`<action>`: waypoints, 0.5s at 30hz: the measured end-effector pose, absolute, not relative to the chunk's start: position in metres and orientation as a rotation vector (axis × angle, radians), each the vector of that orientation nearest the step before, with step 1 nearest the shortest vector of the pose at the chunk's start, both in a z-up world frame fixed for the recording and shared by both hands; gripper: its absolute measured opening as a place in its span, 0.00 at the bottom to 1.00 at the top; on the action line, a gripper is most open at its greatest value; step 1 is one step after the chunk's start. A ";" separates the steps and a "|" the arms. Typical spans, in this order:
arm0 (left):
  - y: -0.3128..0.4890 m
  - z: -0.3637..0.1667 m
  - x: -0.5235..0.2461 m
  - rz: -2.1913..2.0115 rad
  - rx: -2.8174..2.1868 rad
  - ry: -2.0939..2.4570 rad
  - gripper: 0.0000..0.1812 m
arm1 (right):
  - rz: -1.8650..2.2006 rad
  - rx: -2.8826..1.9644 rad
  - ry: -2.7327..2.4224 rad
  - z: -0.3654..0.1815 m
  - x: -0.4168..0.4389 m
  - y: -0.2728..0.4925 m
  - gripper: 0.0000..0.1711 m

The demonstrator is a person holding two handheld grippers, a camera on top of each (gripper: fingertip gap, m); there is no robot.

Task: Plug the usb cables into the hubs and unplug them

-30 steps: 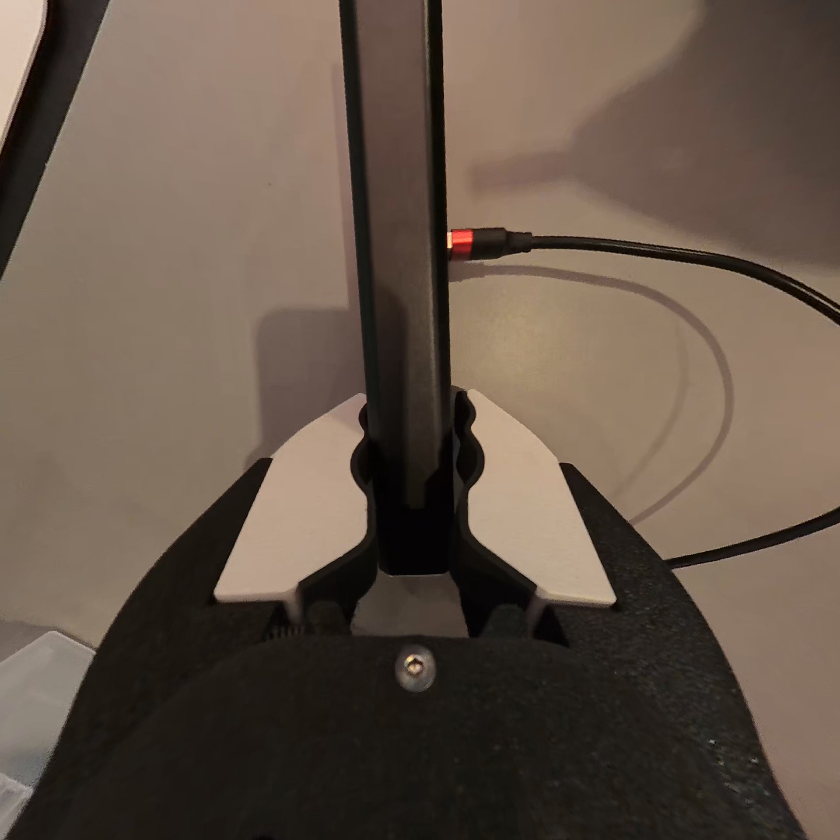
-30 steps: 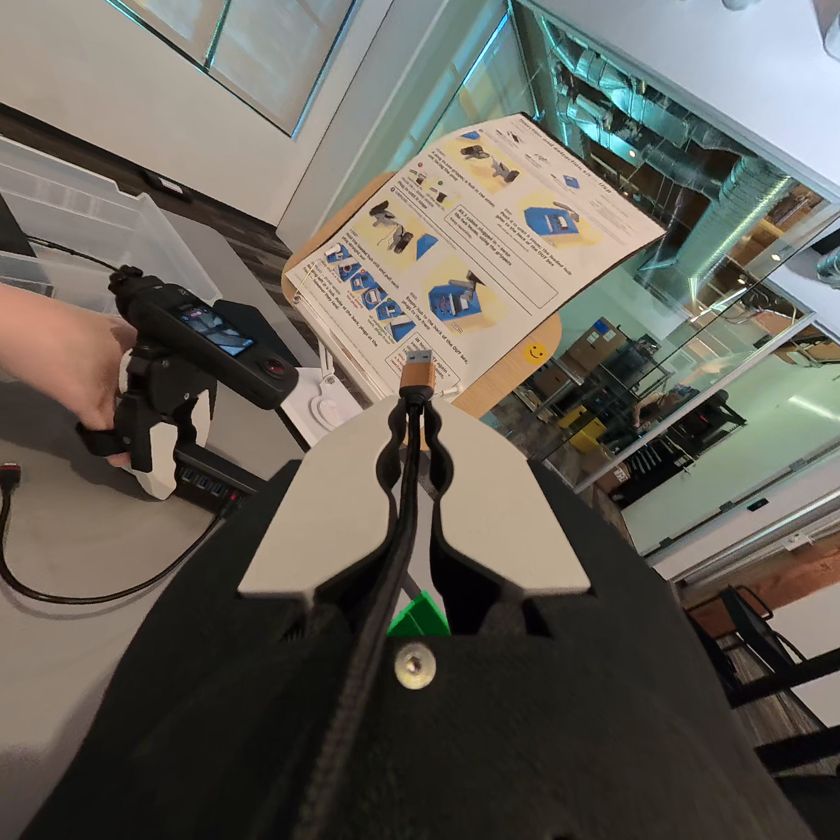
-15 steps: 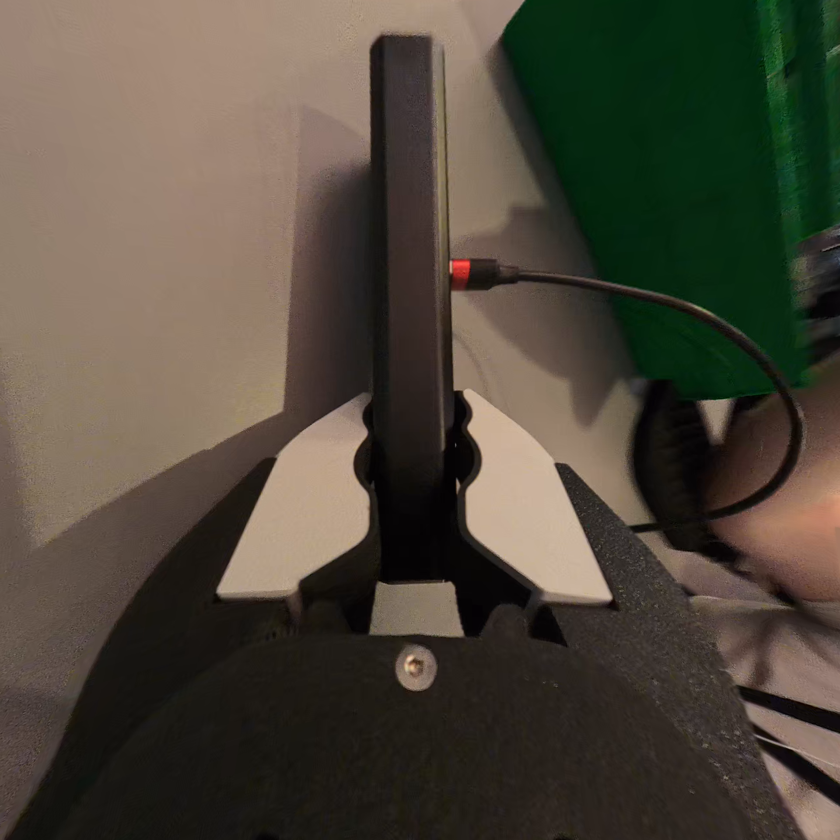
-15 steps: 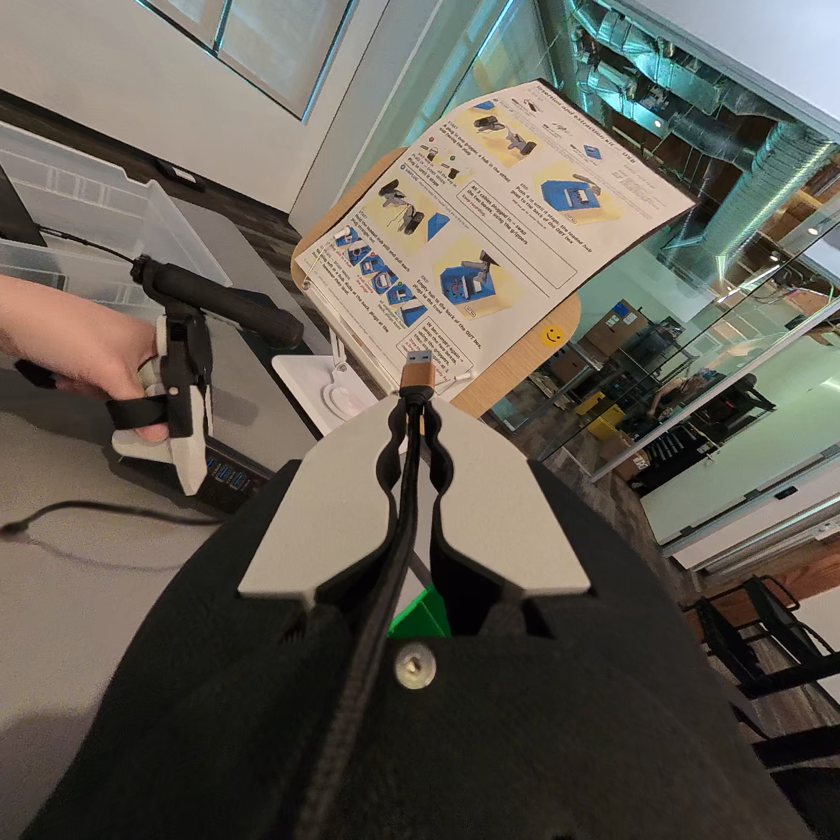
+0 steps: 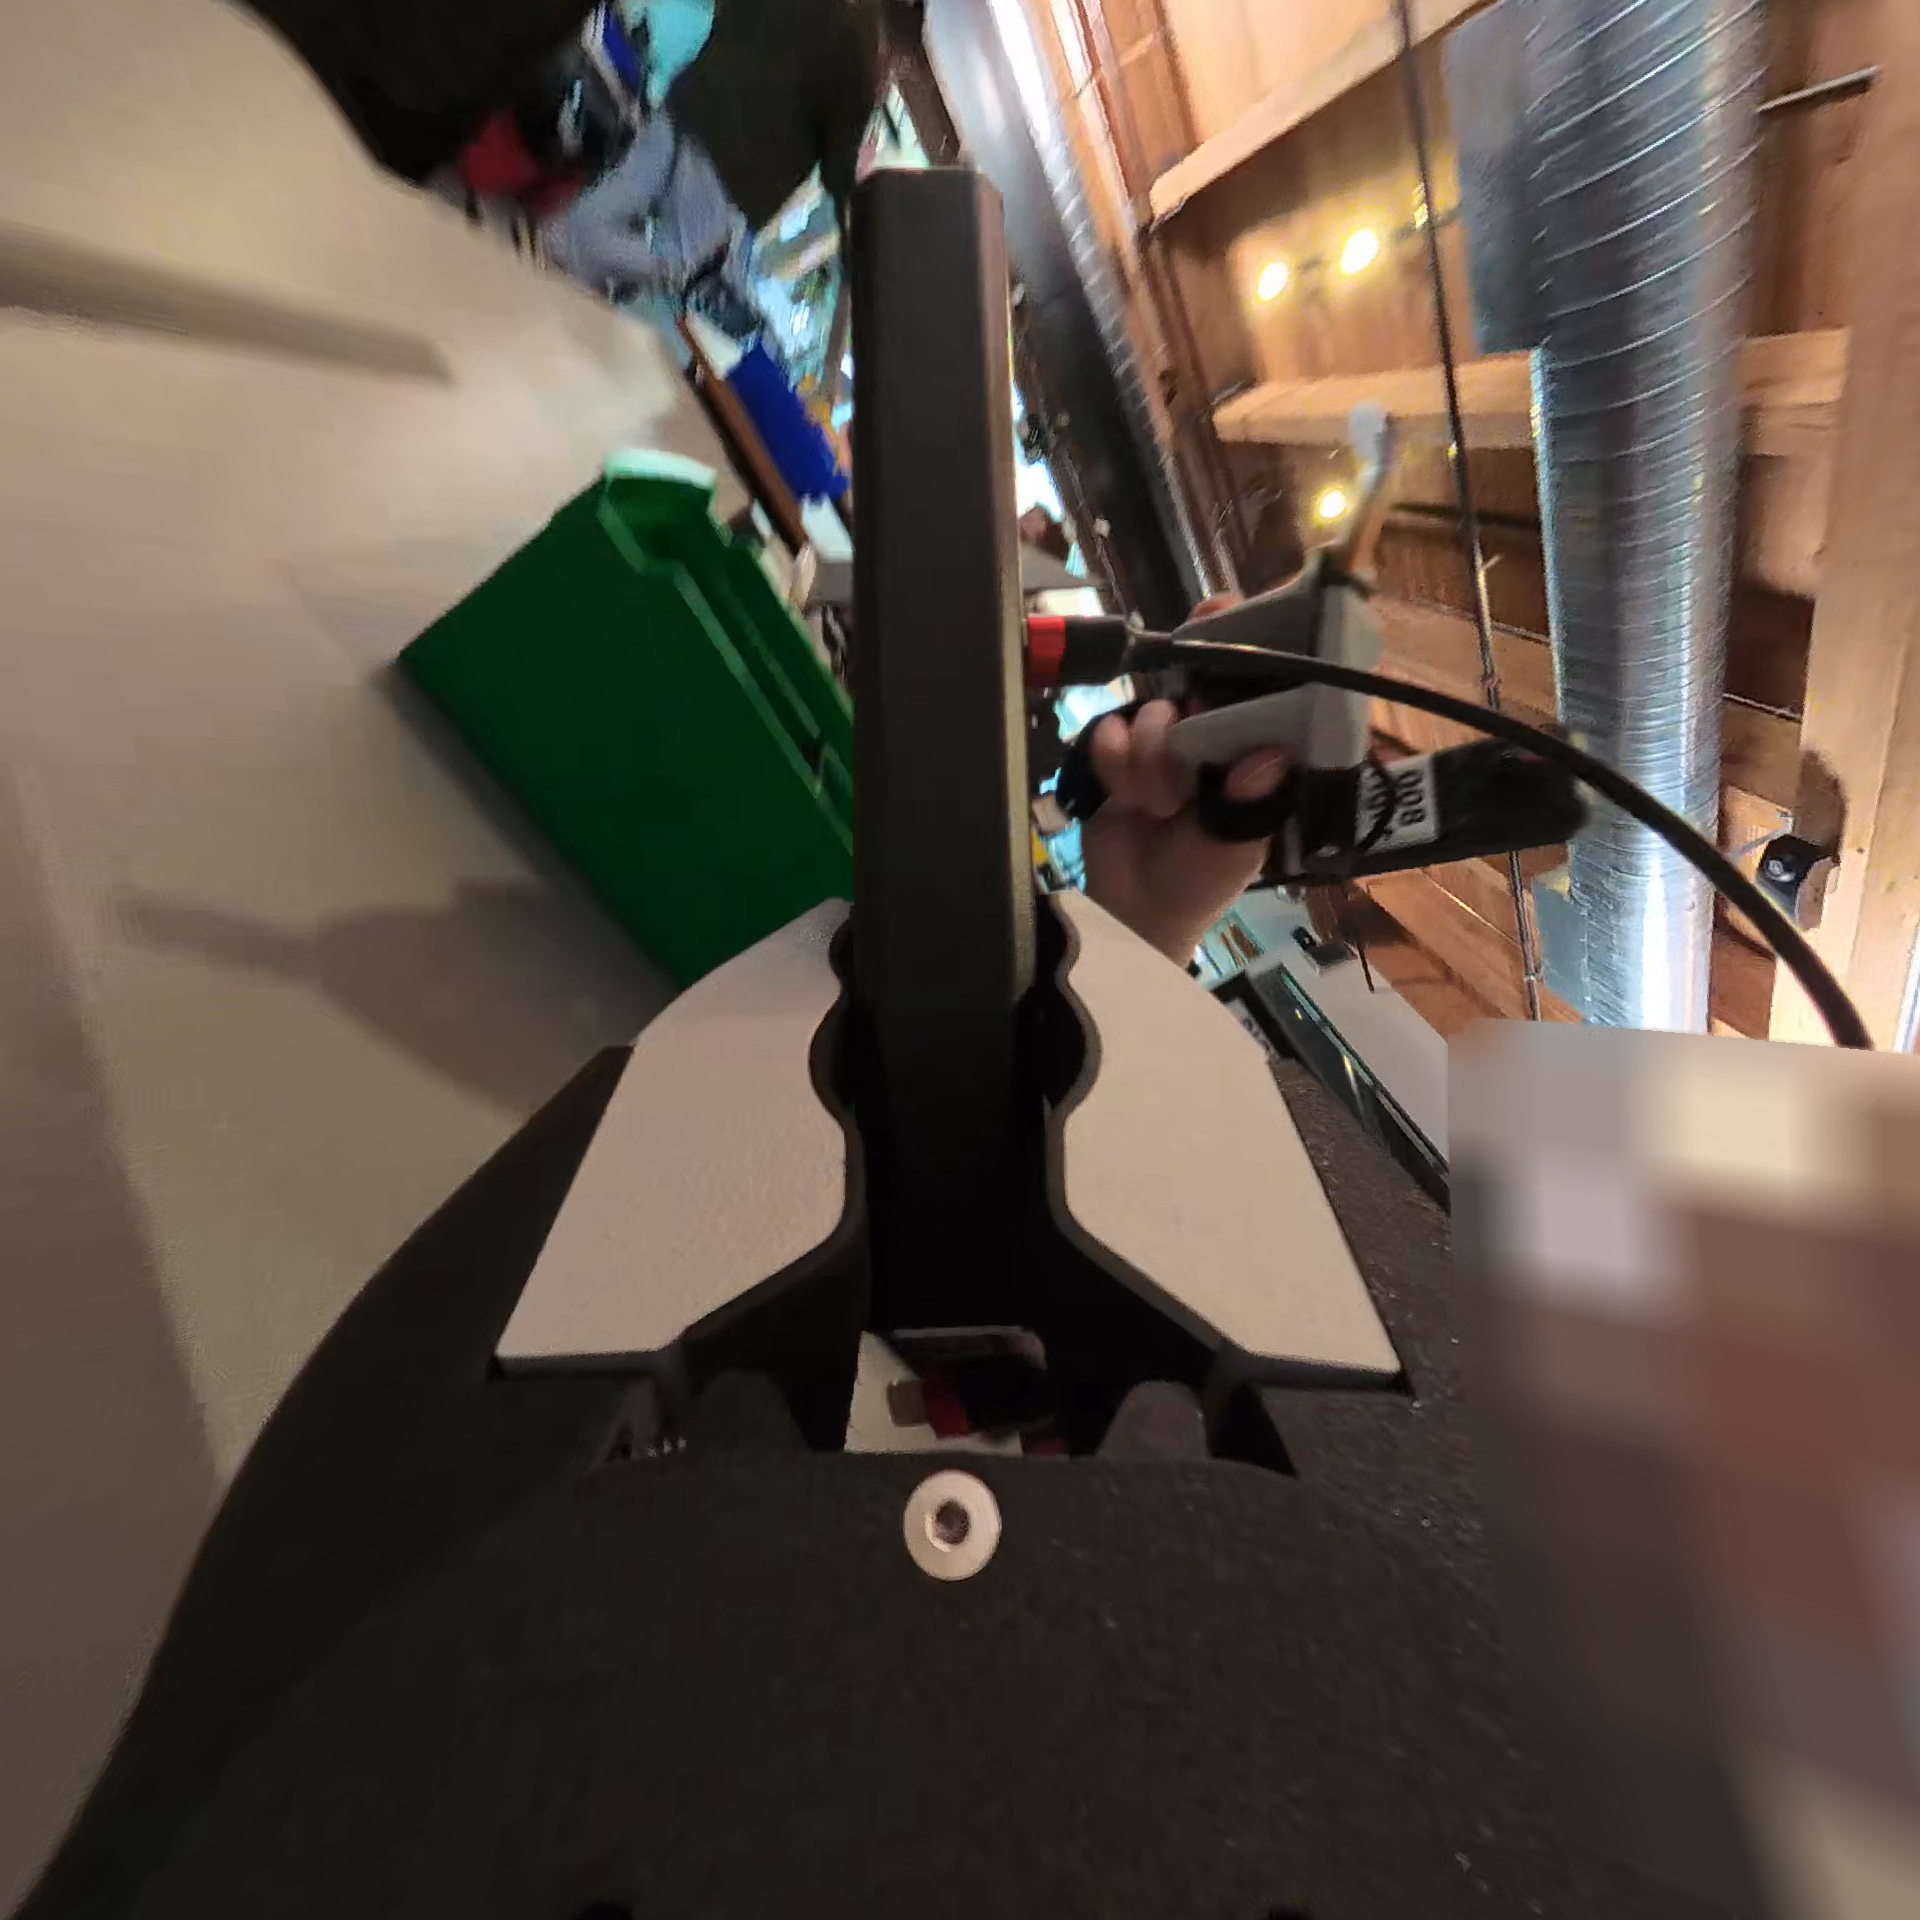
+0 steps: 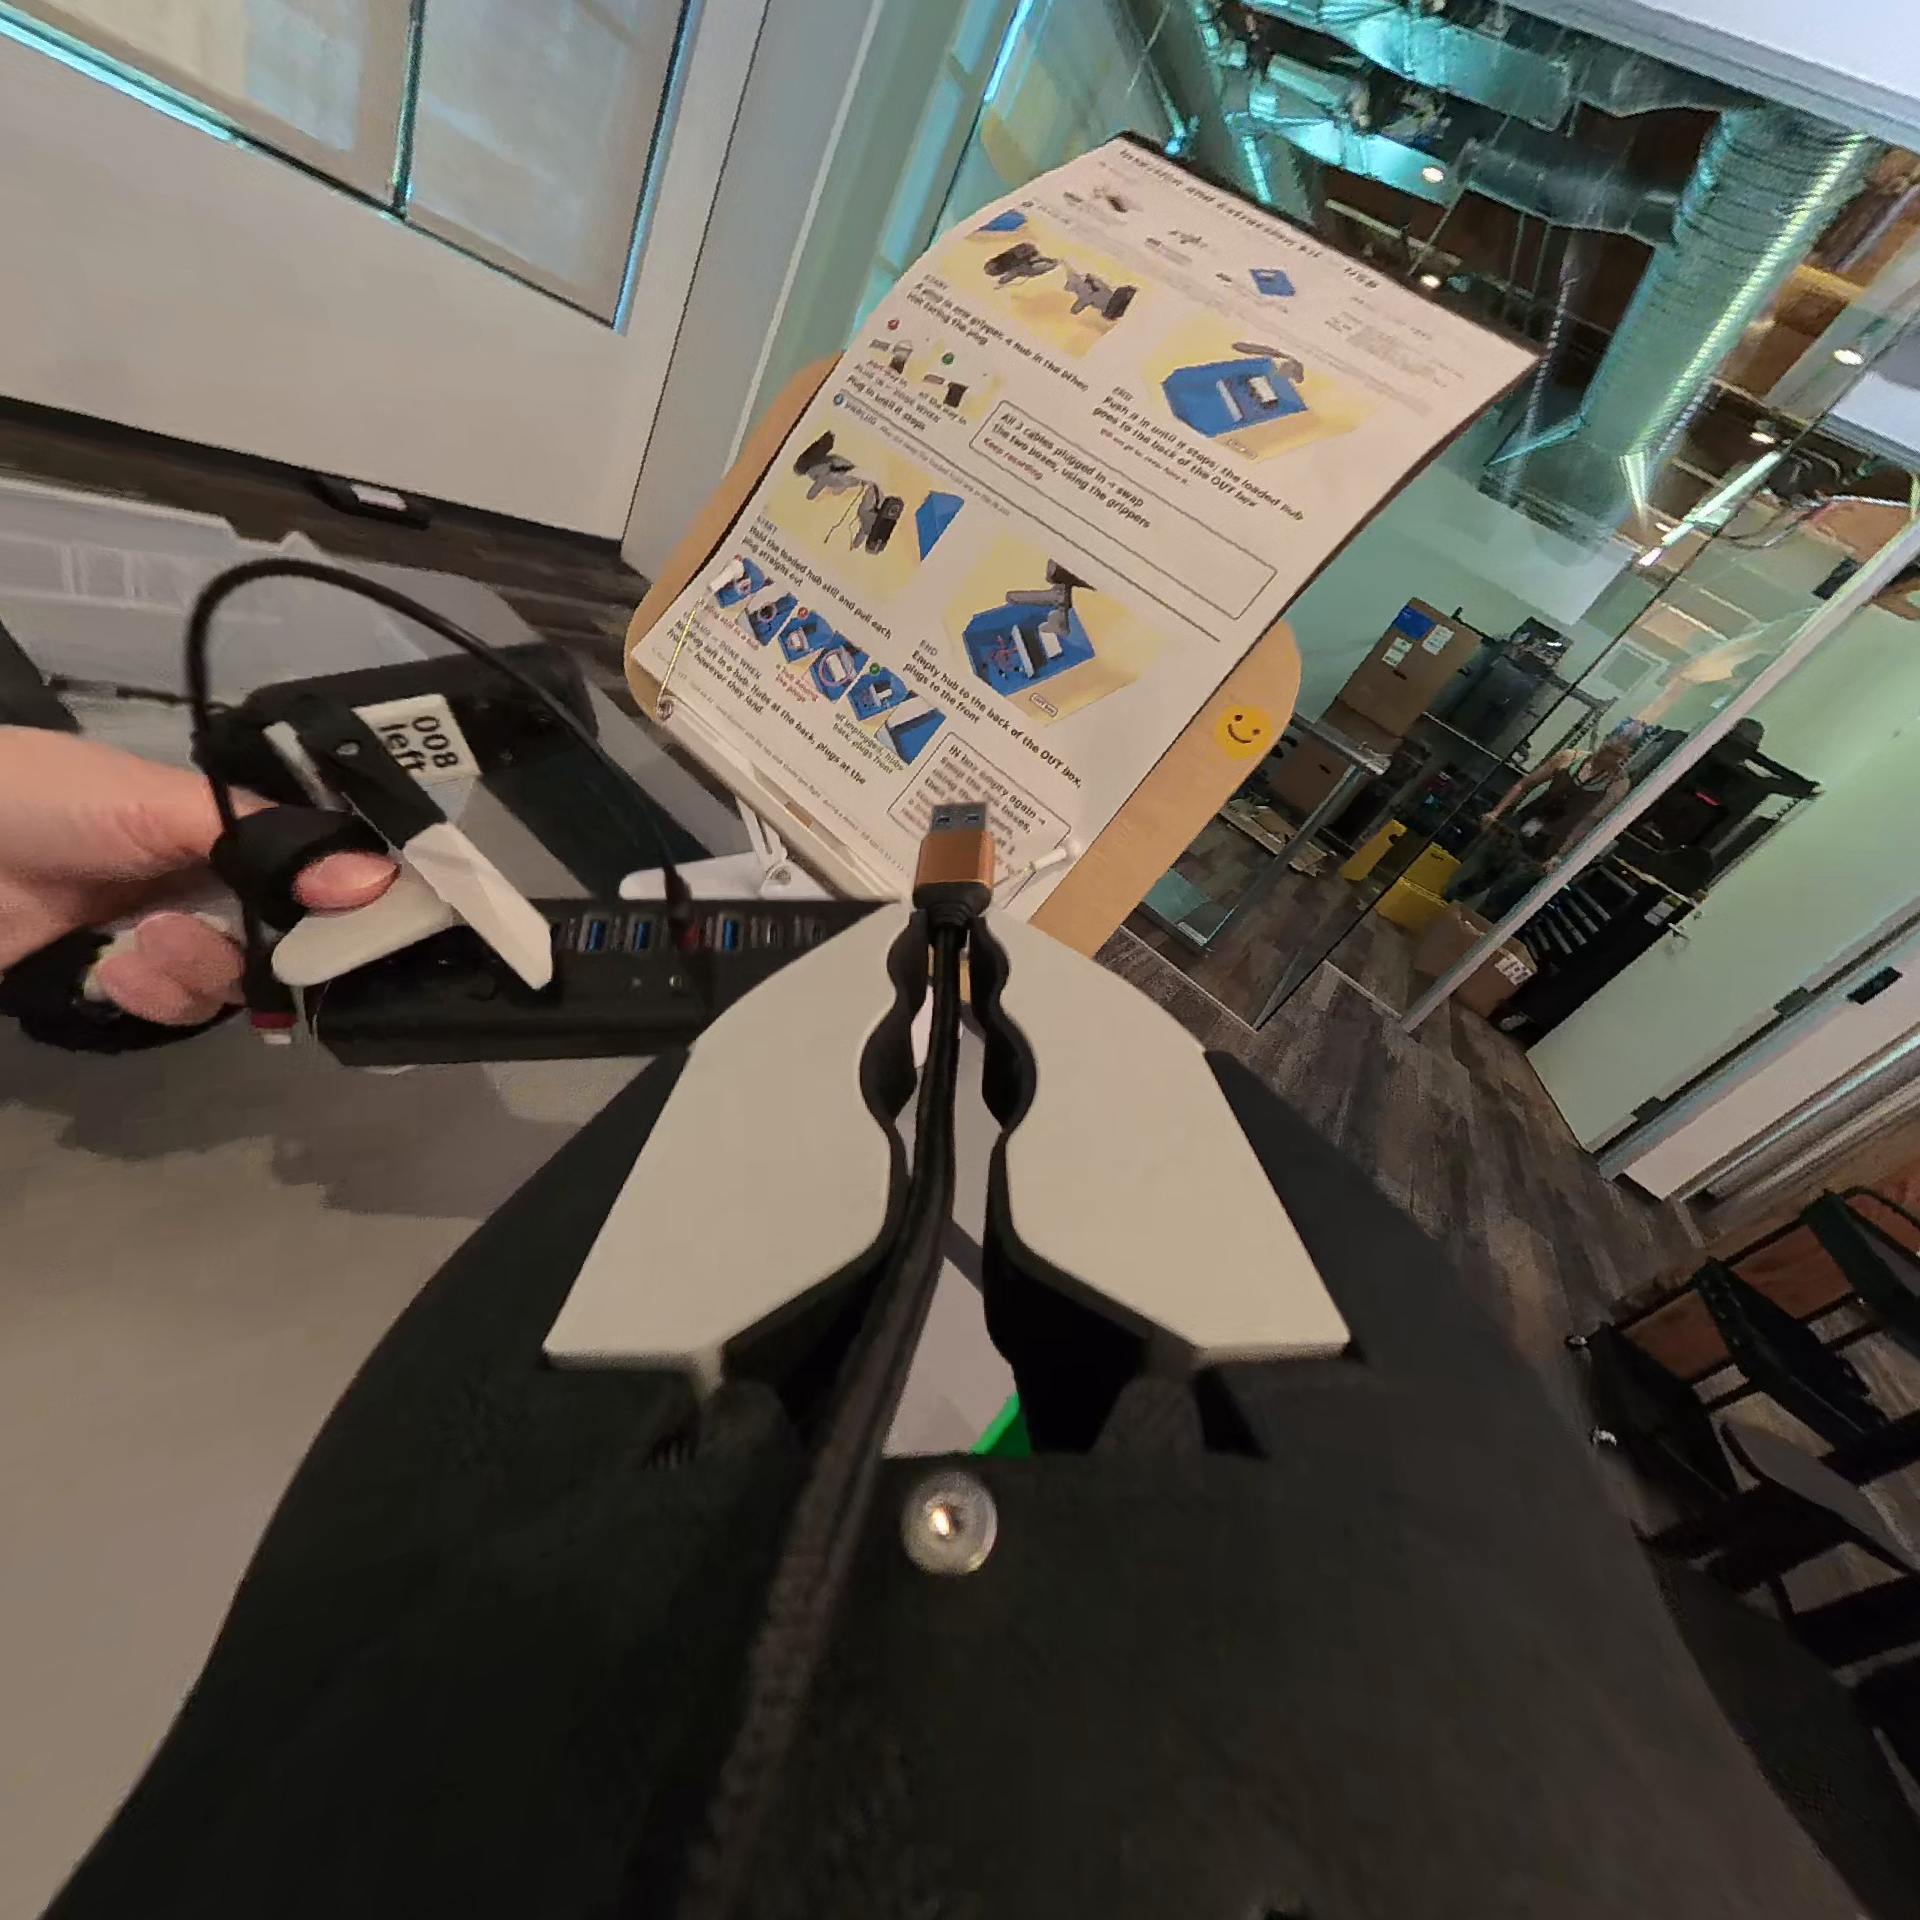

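Note:
My left gripper (image 5: 940,925) is shut on a long black USB hub (image 5: 930,582) that sticks out ahead between its fingers, lifted off the table. A red-collared plug (image 5: 1049,644) with a thin black cable (image 5: 1558,748) sits in the hub's right side. My right gripper (image 6: 945,925) is shut on a black braided cable, its copper-sleeved USB plug (image 6: 956,857) pointing forward past the fingertips. In the right wrist view the left gripper (image 6: 416,914) holds the hub (image 6: 644,961) with its blue ports facing me, just left of the plug. The right gripper (image 5: 1184,681) shows beyond the hub.
A green bin (image 5: 644,727) stands on the grey table (image 5: 208,727). An instruction sheet on a wooden stand (image 6: 1039,520) rises behind the hub. A black box (image 6: 520,686) lies behind the left gripper. A clear plastic tub (image 6: 104,561) is at the far left. One gripper's finger ends stand about 15 cm off the other's.
My left gripper has lifted and turned the hub from facing down at the table to facing across the room. The hub now sits closer to my right gripper's plug. The right gripper has tilted slightly.

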State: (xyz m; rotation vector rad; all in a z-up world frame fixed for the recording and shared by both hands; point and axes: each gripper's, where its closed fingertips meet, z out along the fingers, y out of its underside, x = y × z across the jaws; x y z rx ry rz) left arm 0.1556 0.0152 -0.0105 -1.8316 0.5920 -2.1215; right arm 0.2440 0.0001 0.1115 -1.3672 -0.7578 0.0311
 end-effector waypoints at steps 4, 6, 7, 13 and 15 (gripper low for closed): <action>0.010 0.045 0.149 -2.098 -1.588 0.538 0.17 | 0.070 -1.362 -0.563 0.128 0.245 0.004 0.05; 0.002 0.070 0.146 -2.087 -1.471 0.548 0.17 | 0.137 -1.357 -0.523 0.131 0.237 0.002 0.05; -0.003 0.081 0.145 -2.056 -1.422 0.567 0.17 | 0.157 -1.358 -0.526 0.131 0.231 0.002 0.05; -0.029 0.120 0.151 -1.889 -1.254 0.616 0.17 | 0.188 -1.327 -0.485 0.135 0.206 -0.003 0.05; -0.034 0.120 0.158 -1.816 -1.274 0.650 0.17 | 0.161 -1.316 -0.444 0.139 0.206 -0.005 0.05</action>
